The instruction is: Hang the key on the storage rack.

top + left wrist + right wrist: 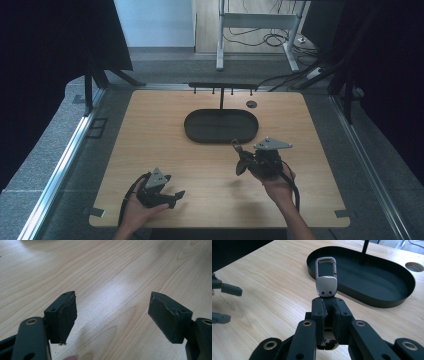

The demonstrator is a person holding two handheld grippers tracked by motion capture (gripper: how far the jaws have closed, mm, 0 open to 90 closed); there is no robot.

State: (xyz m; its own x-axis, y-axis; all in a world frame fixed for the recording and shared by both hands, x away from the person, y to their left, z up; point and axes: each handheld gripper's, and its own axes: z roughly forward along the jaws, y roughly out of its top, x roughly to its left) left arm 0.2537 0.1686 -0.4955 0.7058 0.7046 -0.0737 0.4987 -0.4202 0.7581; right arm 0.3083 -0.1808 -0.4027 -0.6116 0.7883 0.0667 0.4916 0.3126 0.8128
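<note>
A key fob with a silver metal clasp [326, 275] and a dark strap stands up from my right gripper [328, 306], which is shut on its lower end. In the high view the right gripper [240, 156] hovers just in front of the black oval tray [200, 131], the key fob [234, 144] pointing toward it. The tray's stand carries a thin post [221, 99] and a crossbar with small hooks [222, 86]. My left gripper [176, 197] is open near the table's front left, over bare wood, with nothing between its pads [67, 315].
The oval tray [384, 301] has a low rim and is empty inside. A round cable hole [251, 104] lies in the tabletop at the back right of the tray. Metal rails run along both table sides, and a desk frame with cables stands beyond.
</note>
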